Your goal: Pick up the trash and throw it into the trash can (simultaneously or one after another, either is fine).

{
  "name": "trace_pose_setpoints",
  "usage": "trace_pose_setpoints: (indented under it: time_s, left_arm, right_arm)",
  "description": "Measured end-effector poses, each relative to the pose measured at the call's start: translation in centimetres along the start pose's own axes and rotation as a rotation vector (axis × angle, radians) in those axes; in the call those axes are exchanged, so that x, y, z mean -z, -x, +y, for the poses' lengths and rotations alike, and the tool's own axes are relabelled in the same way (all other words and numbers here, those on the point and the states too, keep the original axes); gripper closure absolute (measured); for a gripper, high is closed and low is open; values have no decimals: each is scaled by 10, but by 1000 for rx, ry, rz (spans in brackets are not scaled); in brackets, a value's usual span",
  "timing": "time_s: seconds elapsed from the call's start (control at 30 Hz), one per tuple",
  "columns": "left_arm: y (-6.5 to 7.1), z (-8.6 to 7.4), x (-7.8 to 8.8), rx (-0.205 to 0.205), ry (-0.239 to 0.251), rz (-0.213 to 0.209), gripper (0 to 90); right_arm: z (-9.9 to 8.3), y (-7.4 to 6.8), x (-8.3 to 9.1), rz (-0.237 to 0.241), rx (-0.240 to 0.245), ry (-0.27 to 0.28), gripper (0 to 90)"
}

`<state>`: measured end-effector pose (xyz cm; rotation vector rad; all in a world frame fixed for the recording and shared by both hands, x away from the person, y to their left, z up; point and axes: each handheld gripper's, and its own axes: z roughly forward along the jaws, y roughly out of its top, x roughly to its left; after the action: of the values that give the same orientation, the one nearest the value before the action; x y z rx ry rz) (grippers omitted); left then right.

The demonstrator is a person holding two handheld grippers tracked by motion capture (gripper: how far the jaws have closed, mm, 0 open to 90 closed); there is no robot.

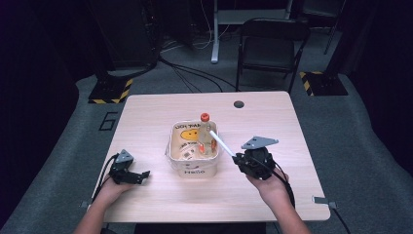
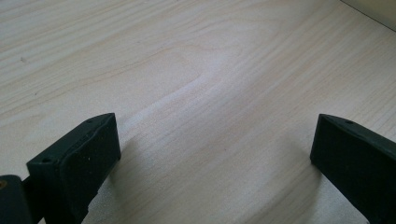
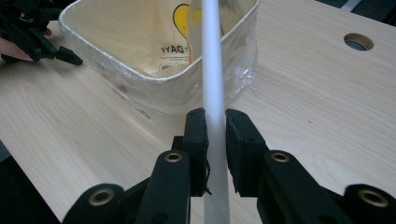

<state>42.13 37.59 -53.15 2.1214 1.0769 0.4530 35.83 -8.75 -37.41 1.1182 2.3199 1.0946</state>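
A thin white rod is clamped between the closed jaws of the right gripper, the two black pads being pressed against its sides in the right gripper view. From the jaws the rod is carried up and away, tilted, so that its far end is seen over the rim of the container — a squarish cream tub wrapped in clear film, printed with a yellow face and some lettering. In the high view the rod is seen to slant from the right gripper up and to the left toward the container, which stands near the middle of the pale wooden table. A clear bottle with an orange cap is stood upright inside the container, at its right rear corner, and the rod's tip is found just beside it; whether the two touch cannot be told. The left gripper is held low at the table's near left edge, well apart from the container, with its jaws spread wide and nothing between them — bare wood grain is seen between the pads in the left gripper view. A dark round hole is set in the table near its far edge.
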Motion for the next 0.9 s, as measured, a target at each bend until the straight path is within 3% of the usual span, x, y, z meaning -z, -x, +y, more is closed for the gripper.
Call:
trace_pose_setpoints:
  time_s: [0.9]
  left_arm:
    - [0,0,0,1,0,0,14]
  right_arm:
    - [37,-19,-28,61,66,-9,782]
